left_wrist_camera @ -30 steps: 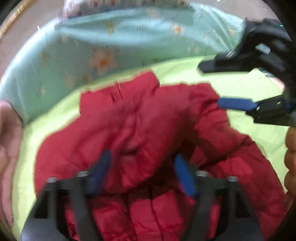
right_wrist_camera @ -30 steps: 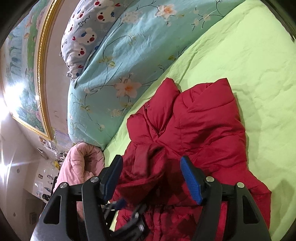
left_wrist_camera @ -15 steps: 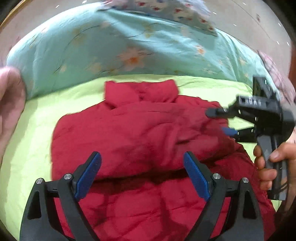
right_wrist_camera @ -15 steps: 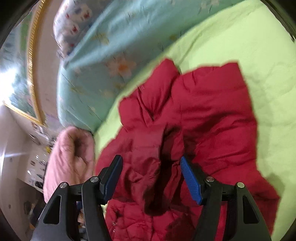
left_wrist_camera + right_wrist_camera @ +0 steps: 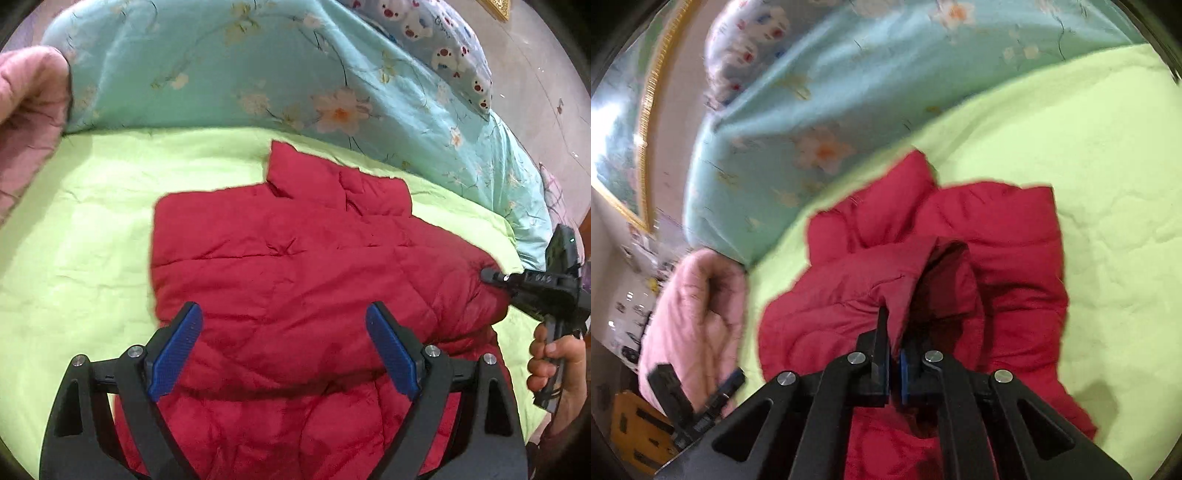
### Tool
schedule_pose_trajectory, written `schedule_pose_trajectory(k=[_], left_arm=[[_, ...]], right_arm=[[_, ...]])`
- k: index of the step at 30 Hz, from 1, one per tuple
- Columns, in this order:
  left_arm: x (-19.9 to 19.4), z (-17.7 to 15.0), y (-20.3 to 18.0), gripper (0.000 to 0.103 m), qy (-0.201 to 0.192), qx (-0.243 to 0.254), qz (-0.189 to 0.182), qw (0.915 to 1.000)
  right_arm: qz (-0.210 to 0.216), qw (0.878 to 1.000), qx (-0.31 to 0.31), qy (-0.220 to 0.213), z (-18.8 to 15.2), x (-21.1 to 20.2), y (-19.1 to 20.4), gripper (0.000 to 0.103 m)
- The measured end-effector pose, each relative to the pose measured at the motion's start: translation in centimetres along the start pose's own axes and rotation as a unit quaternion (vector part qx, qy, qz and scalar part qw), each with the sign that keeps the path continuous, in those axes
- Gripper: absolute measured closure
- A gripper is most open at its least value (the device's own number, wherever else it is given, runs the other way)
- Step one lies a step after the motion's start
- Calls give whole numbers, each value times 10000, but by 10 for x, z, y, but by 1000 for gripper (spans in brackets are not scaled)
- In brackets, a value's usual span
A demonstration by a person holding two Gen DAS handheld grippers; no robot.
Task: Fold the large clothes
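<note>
A red quilted jacket (image 5: 295,266) lies on the lime green sheet (image 5: 81,236), collar toward the quilt. My left gripper (image 5: 284,350) is open and empty, hovering over the jacket's lower middle. My right gripper (image 5: 894,354) is shut on a fold of the jacket's edge (image 5: 905,295) and lifts it slightly. In the left wrist view the right gripper (image 5: 495,277) pinches the jacket's right side. The jacket (image 5: 997,251) is bunched around the held fold.
A turquoise floral quilt (image 5: 258,74) lies along the far side of the bed. A bear-print pillow (image 5: 443,40) sits behind it. A pink blanket (image 5: 690,310) lies at the bed's end. A gold-framed picture (image 5: 628,147) hangs on the wall.
My right gripper has closed on the jacket's right edge; it was open before. My left gripper has drawn back and to the left, still open. The jacket lies flatter.
</note>
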State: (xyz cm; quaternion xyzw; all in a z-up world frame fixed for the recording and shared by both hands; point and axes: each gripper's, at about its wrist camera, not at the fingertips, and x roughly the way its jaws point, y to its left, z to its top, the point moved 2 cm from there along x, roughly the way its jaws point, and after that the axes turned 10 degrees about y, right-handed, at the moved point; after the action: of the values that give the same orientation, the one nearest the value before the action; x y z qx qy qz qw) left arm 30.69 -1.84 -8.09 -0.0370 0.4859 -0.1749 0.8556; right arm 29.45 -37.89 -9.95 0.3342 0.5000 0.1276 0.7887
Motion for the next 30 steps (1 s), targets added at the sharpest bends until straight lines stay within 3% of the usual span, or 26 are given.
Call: schedule_pose_trajectory(k=[2,4,6,8,11,13,14,16,22,30], left_arm=[[20,3,0,13,313,92,-148,9994],[43,2,1,13,625,122,-68,9979],[53,2,-1,13,731,174,53,9972],[53,3,-4,13,732,210,80,9971],[53,6,-6,13,766,187,53,9969],[53,7,-5,13,789,190,46,9967],[53,7,-6,13,791,208,37,9966],[53,8,-3,13,810,252,51,9964],[76,7,-4,12,1007,293,204,9943],[80,11,-2,7,1201,235,242,9922]], right_arm=[[-380,9992,131,48,-1,8,-10,87],[-687,9974,224,-72,-3,2,-14,80],[-976,9938,136,-510,-9,-16,-3,78],[-787,9929,-411,-792,-19,-26,31,78],[-369,9916,-1208,-293,-28,3,80,78],[-420,9908,-1285,3,-25,32,87,78],[-901,9878,-1271,63,-21,51,82,79],[-1416,9829,-1160,197,-16,75,62,83],[-1352,9874,-658,486,-15,103,13,103],[-1082,9910,-526,586,-11,109,-1,103]])
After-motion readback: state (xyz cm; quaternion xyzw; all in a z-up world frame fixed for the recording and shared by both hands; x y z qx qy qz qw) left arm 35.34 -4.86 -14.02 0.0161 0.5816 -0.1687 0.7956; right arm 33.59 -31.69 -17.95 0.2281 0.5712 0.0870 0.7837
